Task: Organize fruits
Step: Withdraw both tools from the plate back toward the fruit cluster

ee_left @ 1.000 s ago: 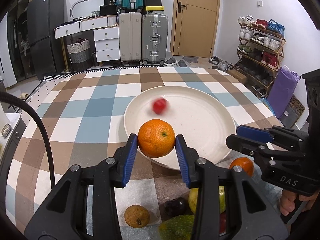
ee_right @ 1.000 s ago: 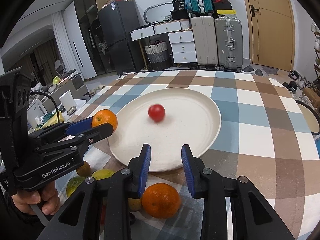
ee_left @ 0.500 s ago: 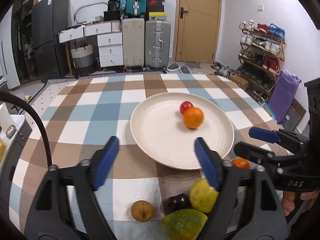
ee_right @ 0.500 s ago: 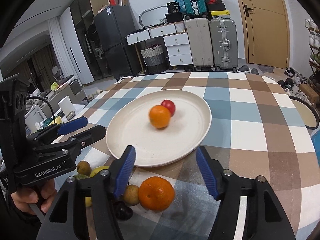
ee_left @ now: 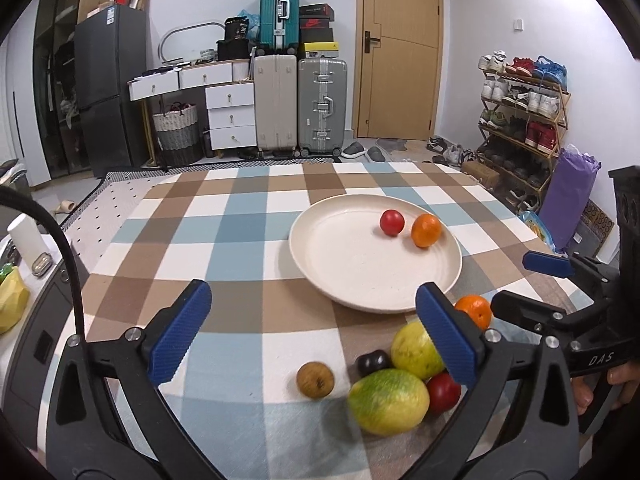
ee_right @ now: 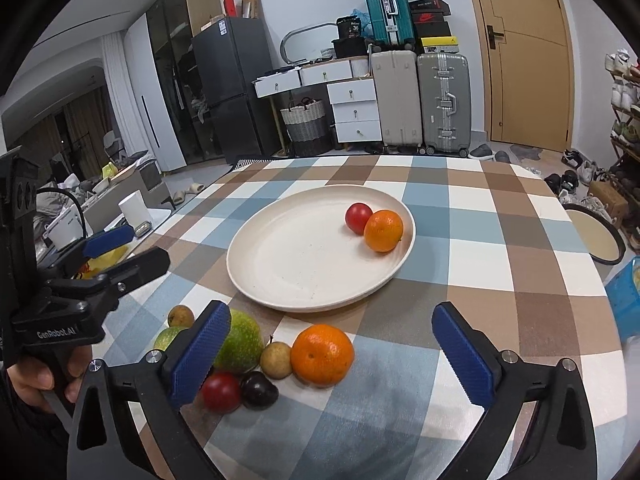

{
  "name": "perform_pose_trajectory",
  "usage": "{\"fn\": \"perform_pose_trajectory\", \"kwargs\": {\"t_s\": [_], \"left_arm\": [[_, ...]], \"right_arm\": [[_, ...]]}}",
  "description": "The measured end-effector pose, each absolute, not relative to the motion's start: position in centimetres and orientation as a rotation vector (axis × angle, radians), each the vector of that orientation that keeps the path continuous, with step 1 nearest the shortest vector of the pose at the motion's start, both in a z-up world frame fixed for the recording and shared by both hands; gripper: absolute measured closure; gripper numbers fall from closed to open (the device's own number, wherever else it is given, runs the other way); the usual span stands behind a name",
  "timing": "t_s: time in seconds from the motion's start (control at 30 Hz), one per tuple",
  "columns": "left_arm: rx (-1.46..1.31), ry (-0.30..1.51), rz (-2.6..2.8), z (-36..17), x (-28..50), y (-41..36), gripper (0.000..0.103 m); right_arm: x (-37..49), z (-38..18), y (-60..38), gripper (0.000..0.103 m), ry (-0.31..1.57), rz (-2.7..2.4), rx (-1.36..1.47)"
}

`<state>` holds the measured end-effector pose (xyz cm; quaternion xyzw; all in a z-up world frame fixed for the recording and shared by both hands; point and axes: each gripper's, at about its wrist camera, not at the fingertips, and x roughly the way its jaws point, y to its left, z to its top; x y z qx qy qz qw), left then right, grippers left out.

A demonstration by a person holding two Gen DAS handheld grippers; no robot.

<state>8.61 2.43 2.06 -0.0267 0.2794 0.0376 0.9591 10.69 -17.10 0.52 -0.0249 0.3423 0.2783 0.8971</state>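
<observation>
Centrally on the checked tabletop (ee_right: 500, 264) sat a white plate (ee_right: 288, 264) holding a red tomato (ee_right: 358, 217) touching an orange (ee_right: 383, 230) at its far right rim. Both the left gripper (ee_left: 316, 328) and the right gripper (ee_right: 332, 354) stood wide apart and held nothing. Near the front edge lay a second orange (ee_right: 322, 354), a green mango (ee_right: 240, 340), a dark plum (ee_right: 259, 390), another tomato (ee_right: 221, 392) and a small brown fruit (ee_right: 276, 360), closely clustered.

White letters "DAS" stand on the black body of the right claw (ee_left: 536, 284), seen at the right. "GenRobot.AI" stands on the left claw (ee_right: 120, 250), and "36" on a far black bag (ee_right: 352, 29).
</observation>
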Motion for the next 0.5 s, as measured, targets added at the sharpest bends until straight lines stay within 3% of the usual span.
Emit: {"fn": "perform_pose_trajectory", "kwargs": {"t_s": [0.5], "left_arm": [[-0.07,0.593,0.107,1.1,5.0,3.6,0.001]], "right_arm": [[8.5,-0.1,-16.9,0.0,0.729,0.572,-0.105]]}}
